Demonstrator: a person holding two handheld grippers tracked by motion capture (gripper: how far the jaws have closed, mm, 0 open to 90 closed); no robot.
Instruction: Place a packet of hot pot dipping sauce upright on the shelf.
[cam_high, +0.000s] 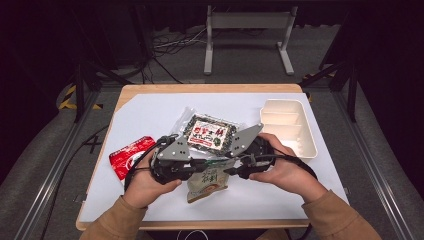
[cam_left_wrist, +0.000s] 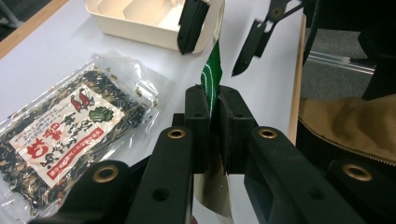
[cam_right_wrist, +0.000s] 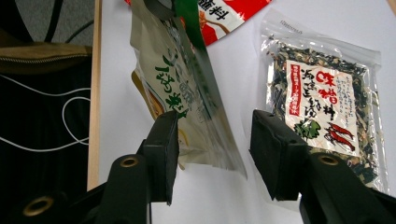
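Note:
A beige soup pouch with a green top hangs just above the table's near middle, and my left gripper is shut on its upper edge. In the left gripper view the two black pads pinch that green edge. My right gripper faces it from the right. Its jaws stand open around the pouch's lower part, with a gap on the far side. The same open gripper shows beyond the pouch in the left gripper view.
A clear packet of dark dried seaweed lies flat behind the grippers. A red packet lies at the left on the white sheet. A cream divided tray stands at the right. The wooden table edge runs close by.

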